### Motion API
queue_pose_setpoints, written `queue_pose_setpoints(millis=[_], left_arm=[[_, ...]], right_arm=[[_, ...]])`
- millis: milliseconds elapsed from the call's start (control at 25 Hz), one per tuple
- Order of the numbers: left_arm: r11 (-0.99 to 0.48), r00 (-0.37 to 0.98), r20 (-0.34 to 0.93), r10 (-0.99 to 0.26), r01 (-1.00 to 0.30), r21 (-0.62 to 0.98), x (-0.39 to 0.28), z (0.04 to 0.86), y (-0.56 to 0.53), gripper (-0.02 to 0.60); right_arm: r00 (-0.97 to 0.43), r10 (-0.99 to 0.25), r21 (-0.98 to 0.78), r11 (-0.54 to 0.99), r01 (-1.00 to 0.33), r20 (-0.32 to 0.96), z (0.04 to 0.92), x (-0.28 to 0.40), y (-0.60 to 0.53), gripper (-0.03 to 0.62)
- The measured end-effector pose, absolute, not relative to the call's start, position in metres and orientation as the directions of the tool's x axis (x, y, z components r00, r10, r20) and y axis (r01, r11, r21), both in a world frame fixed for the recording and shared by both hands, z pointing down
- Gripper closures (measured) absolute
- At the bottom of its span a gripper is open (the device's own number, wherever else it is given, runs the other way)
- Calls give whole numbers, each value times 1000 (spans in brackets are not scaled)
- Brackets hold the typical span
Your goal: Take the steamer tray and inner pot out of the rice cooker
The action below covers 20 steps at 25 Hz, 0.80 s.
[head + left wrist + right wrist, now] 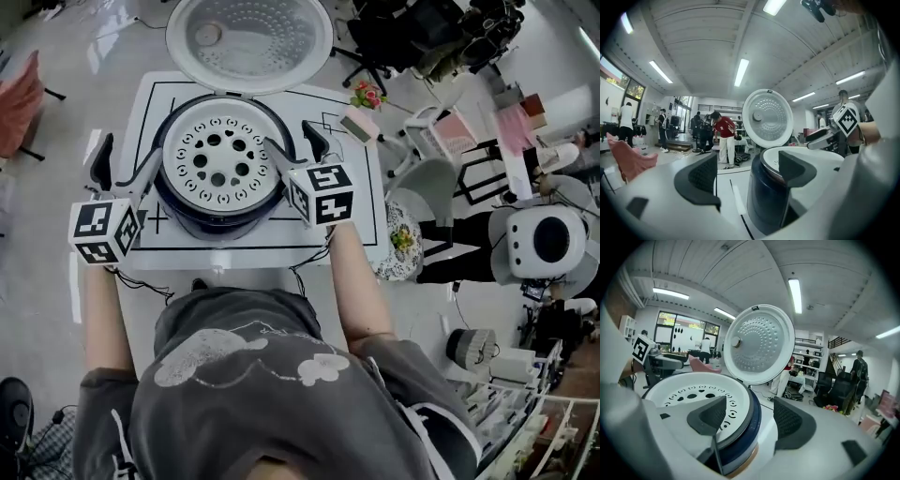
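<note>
The dark blue rice cooker (217,214) stands on the table with its lid (249,37) swung open at the back. A white steamer tray (217,155) with several holes sits in its top and hides the inner pot below. My left gripper (127,164) is open at the cooker's left side. One of its fingers is outside the wall (759,197) and the other over the tray's edge (806,157). My right gripper (298,145) is open at the right side. It straddles the rim (751,420), with one finger over the tray (689,397) and one outside.
The cooker stands on a white mat (361,202) with black lines. Pink flowers (368,95) and a small box lie at the mat's back right. A chair (427,183) and a white machine (548,242) stand to the right. People (723,140) stand far off.
</note>
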<state>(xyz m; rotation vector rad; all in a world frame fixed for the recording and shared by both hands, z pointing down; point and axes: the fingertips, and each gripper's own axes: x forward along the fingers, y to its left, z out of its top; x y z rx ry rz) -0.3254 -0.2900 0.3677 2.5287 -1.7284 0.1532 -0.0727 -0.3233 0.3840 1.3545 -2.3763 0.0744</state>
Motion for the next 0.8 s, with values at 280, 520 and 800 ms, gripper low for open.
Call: queue_pose_setpoints(millis=[280,520,800], left_arm=[[-437,436,120,-892,-899,16,-331,367,-323,179],[-469,470,110,-876,-883,32,-331,365,-338,179],[-508,508,111,-854,-861,28,-320,362,-340,179]], right_arm=[[-392,-756,213,563,-799,524,403,-89,-337,272],[-293,-705,277,574,-771,646,420,-88,-345,273],[-176,-693,342,539,-770,699,424,-78,-342,273]])
